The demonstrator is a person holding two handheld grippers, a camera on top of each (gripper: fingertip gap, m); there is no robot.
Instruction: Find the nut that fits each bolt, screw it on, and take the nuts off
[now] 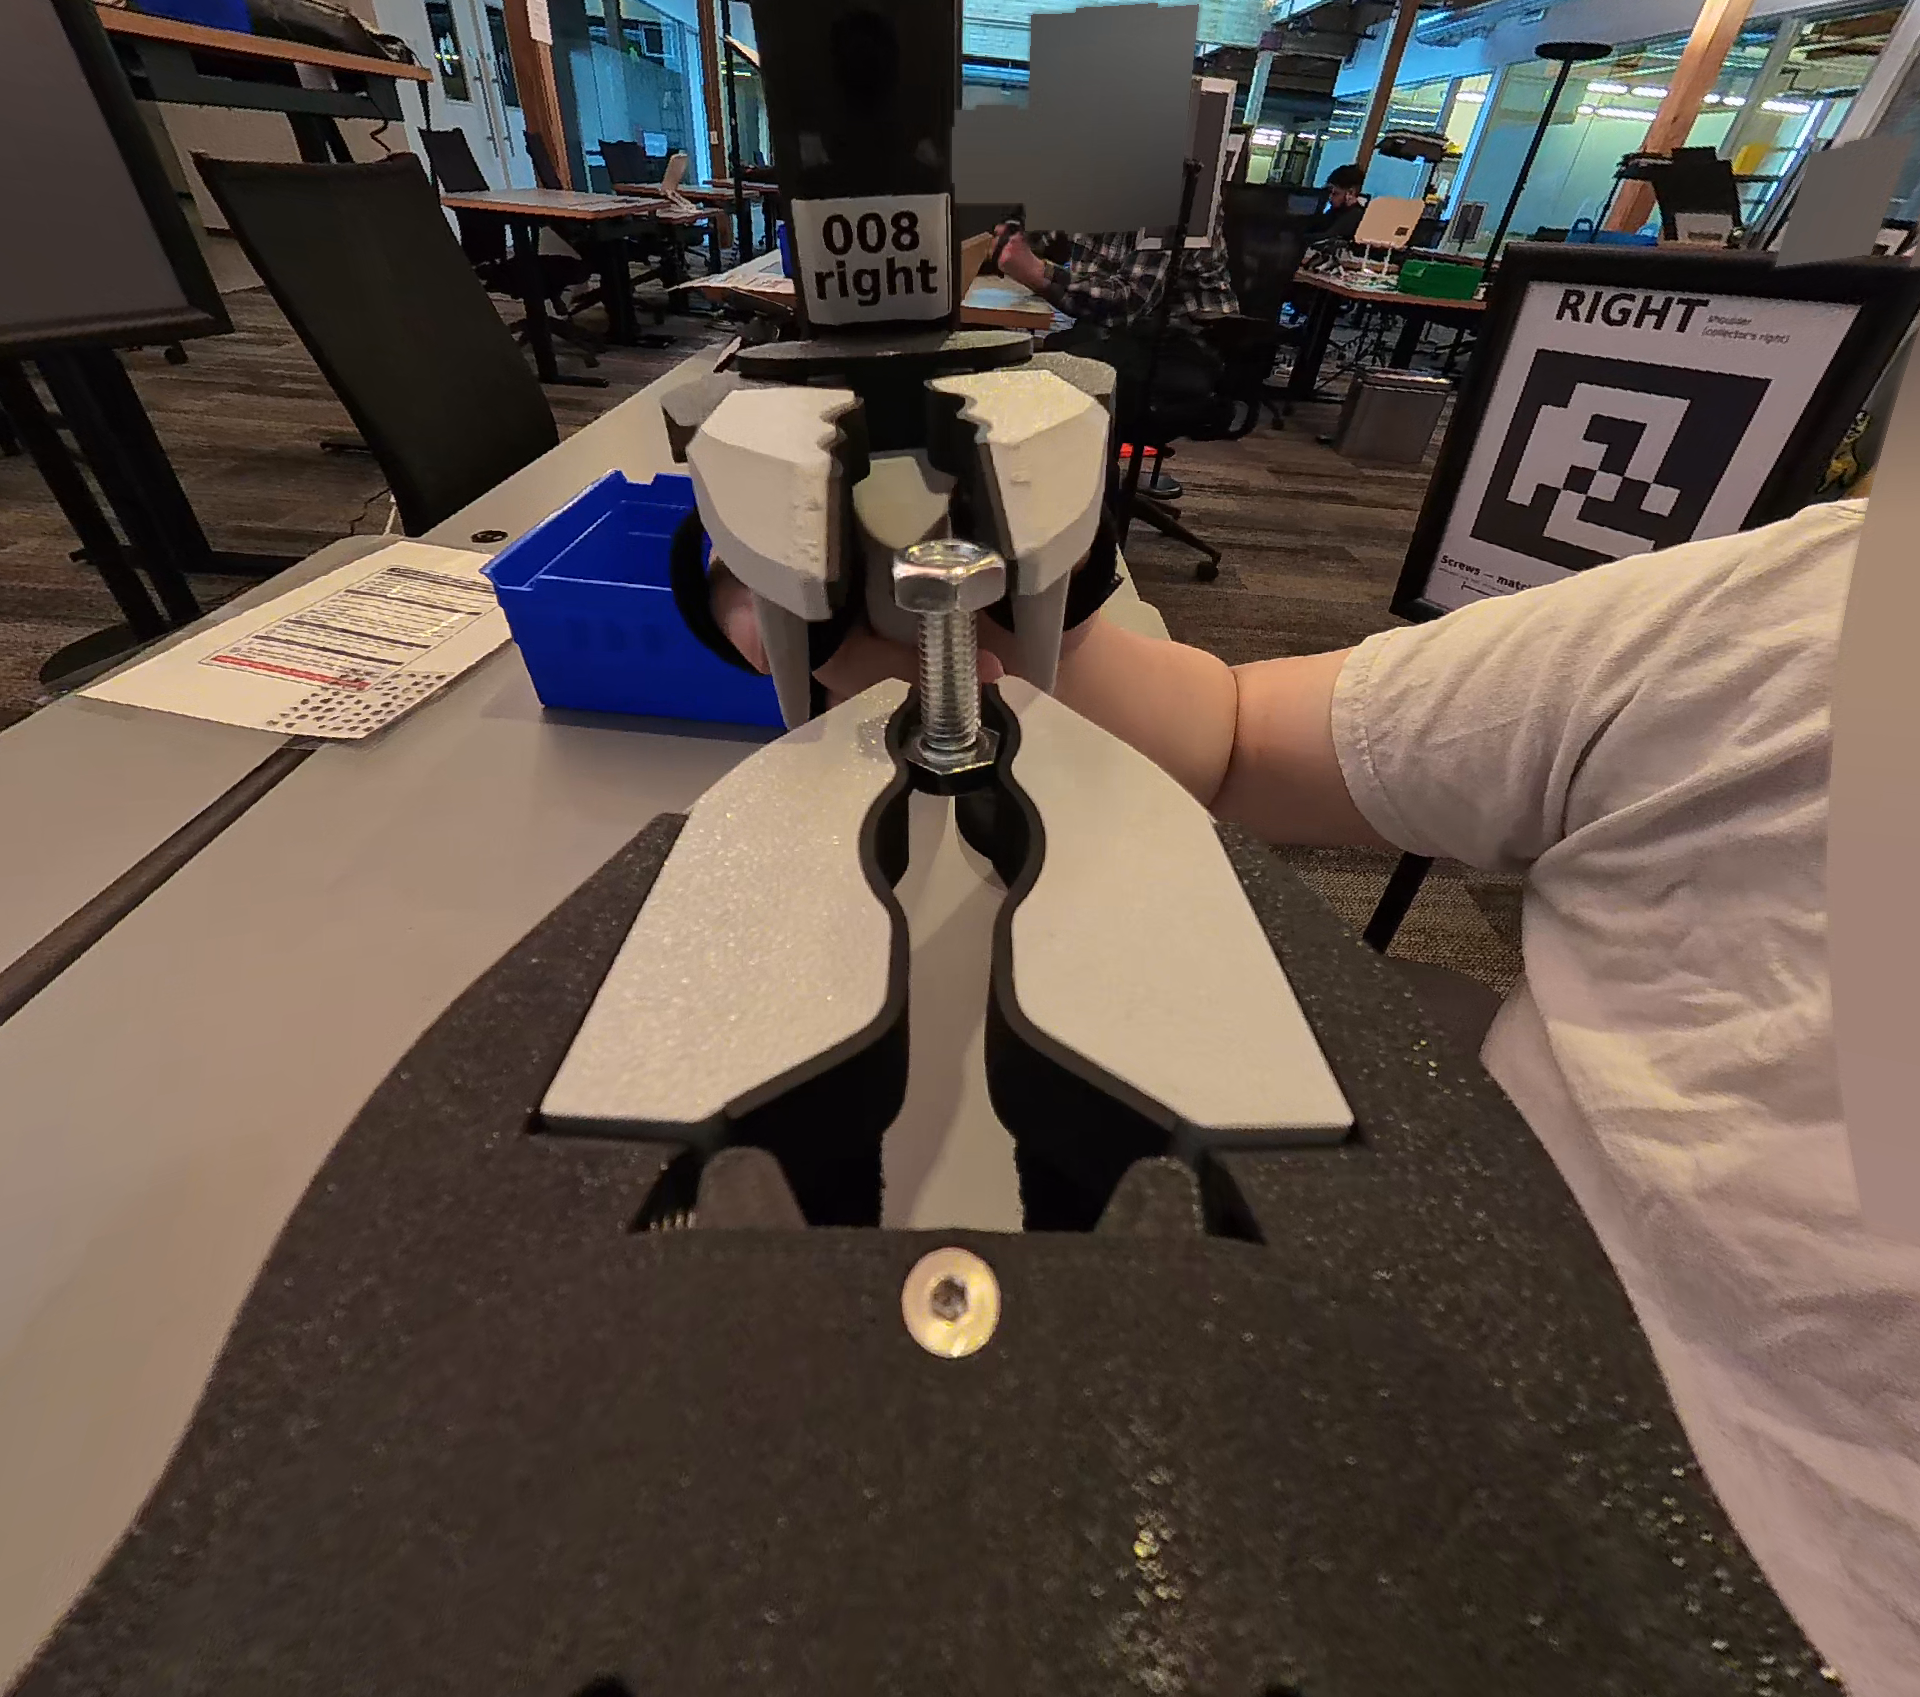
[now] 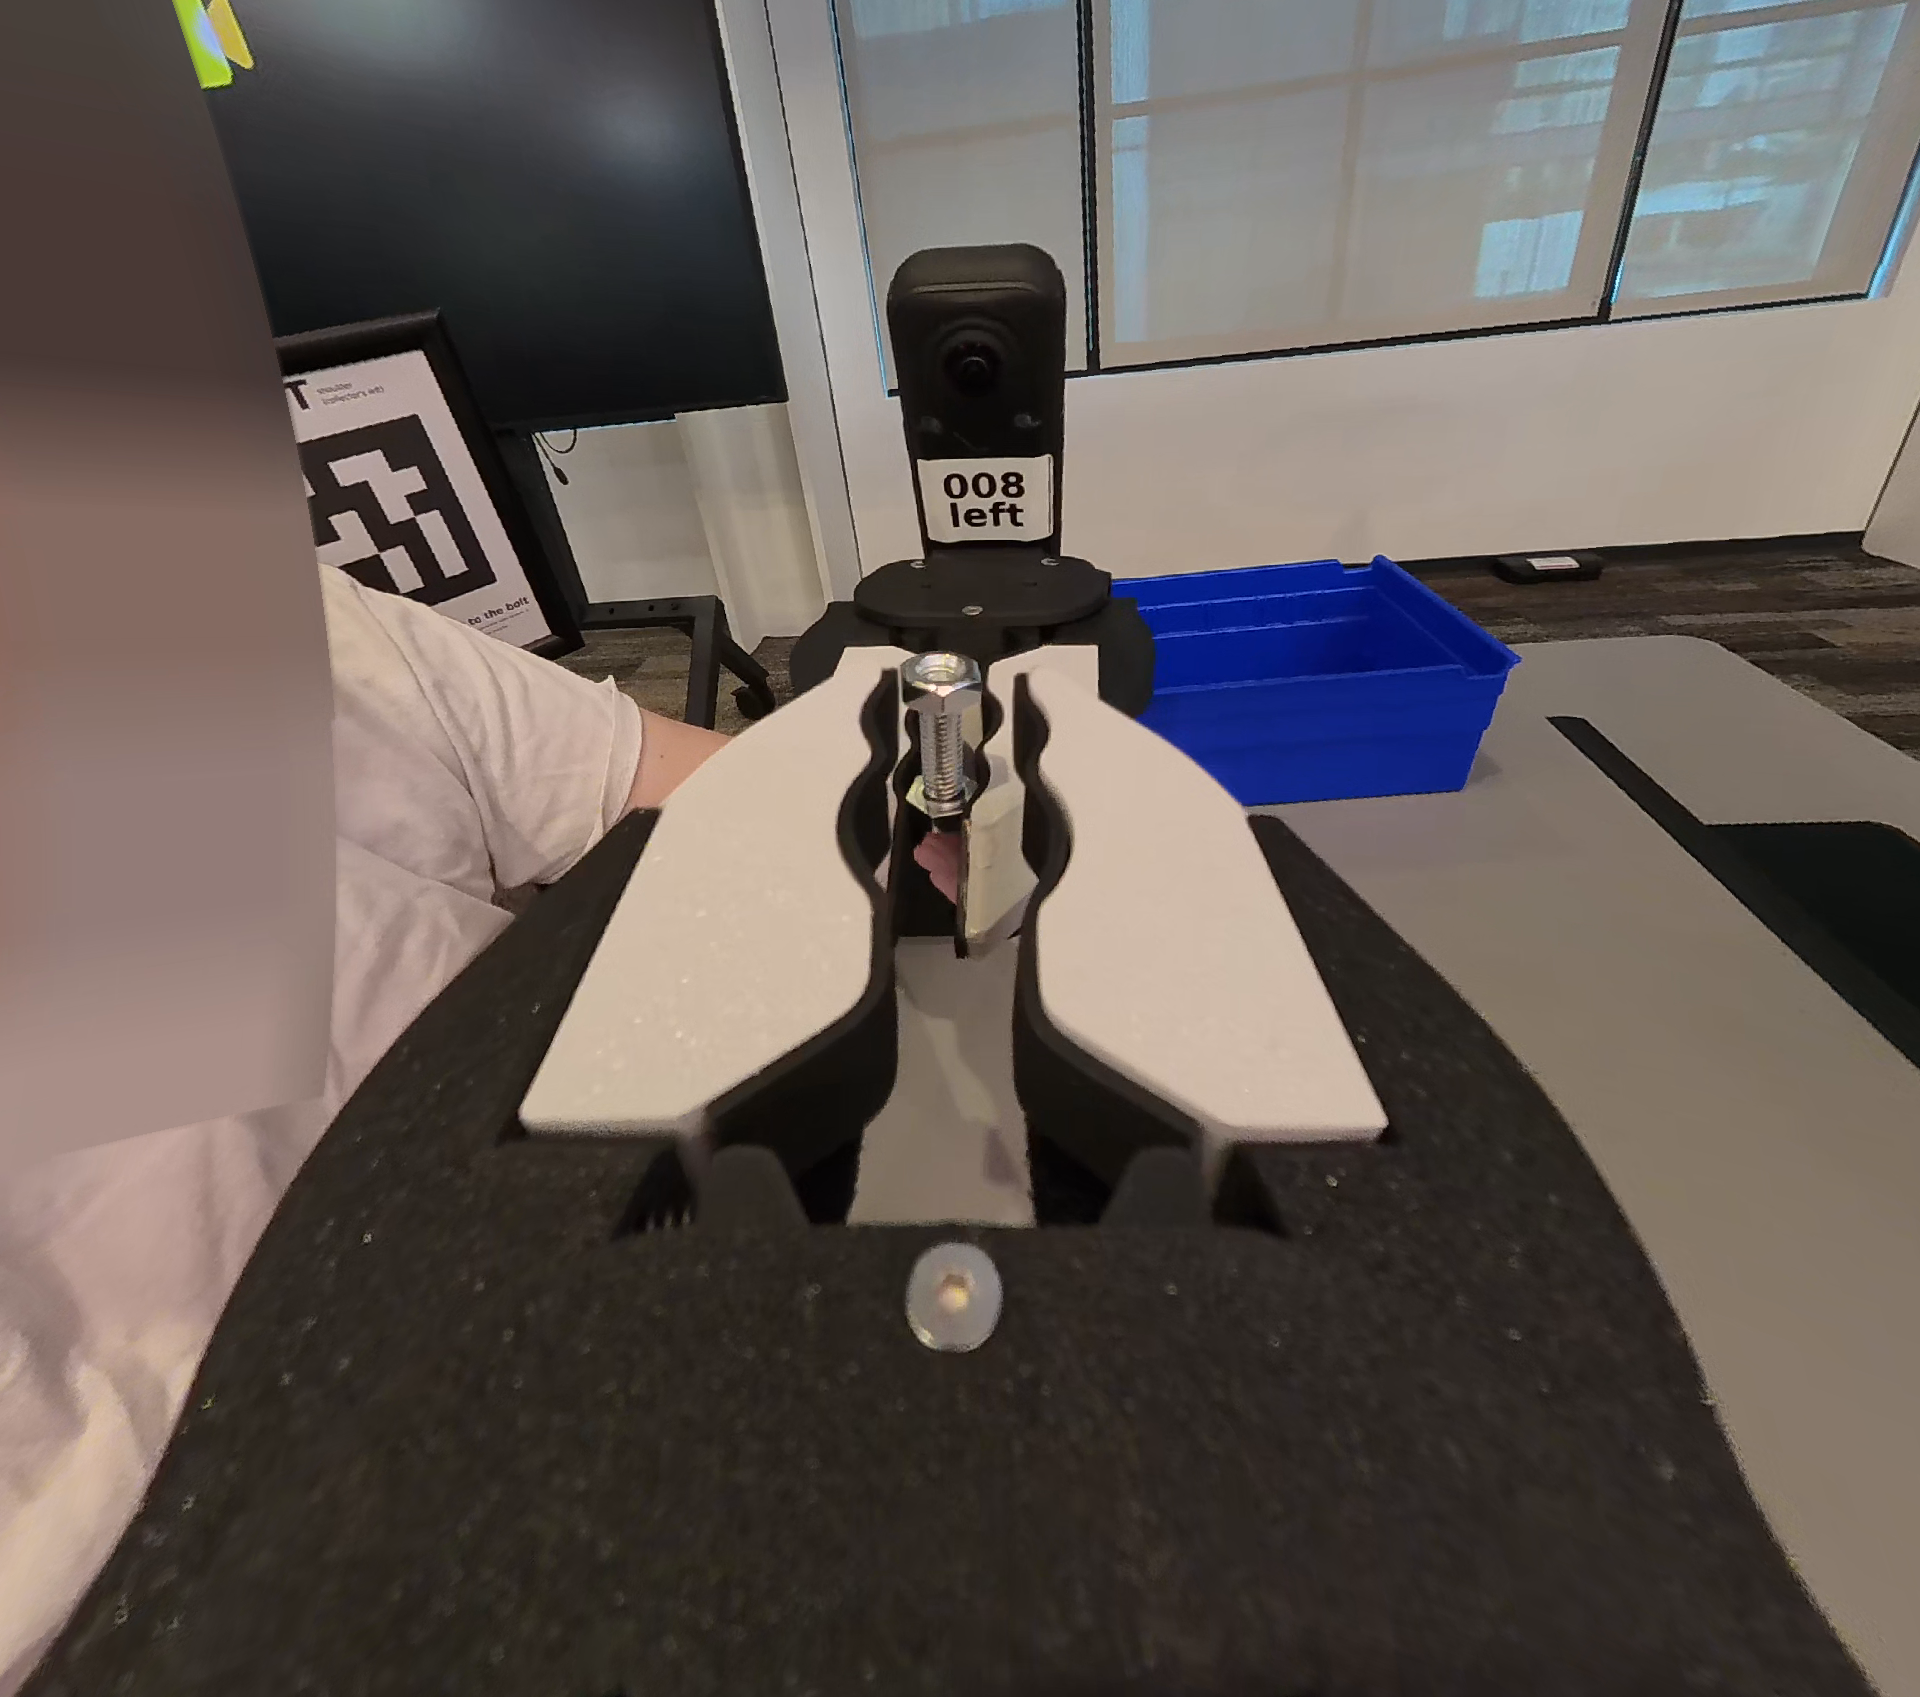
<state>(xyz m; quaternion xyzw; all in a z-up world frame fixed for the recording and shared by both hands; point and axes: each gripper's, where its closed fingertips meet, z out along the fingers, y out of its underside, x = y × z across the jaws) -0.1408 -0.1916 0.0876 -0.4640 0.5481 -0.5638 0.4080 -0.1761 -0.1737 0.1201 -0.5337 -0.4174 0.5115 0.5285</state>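
Left claw: the left claw (image 1: 951, 759) is closed narrow on the nut (image 1: 951, 748). The nut is seated in the notch between the fingertips.
Right claw: the right claw (image 2: 951, 691) is set narrow, with one finger on either side of the bolt head. In the right wrist view a slight gap seems to show on one side of the head, so whether it is clamped cannot be told.
Bolt: the silver hex bolt (image 1: 945, 660) is held roughly upright between the two claws, clear of the table. The head is at the top and the threaded shank runs down into the nut.
Nut position: the nut is threaded onto the lower end of the shank, well apart from the head. Most of the thread is left bare between them.
Claw alignment: the two claws are pointed toward each other, with the right claw above and the left claw below.
Operator: a bare forearm (image 1: 1164, 712) in a white short sleeve is seen behind the right claw. Fingers (image 1: 743, 624) are wrapped around its body.
Table: the grey table (image 1: 312, 920) lies beneath both claws.
Bin: a blue bin (image 1: 623, 608) stands on the table just behind the claws, close to the far edge. Its contents cannot be seen.
Sheet: a printed sheet (image 1: 332, 639) lies flat beside the bin, at the table edge nearest the chairs.
Marker board: a framed black-and-white marker board (image 1: 1631, 442) stands upright beyond the table, behind the forearm.
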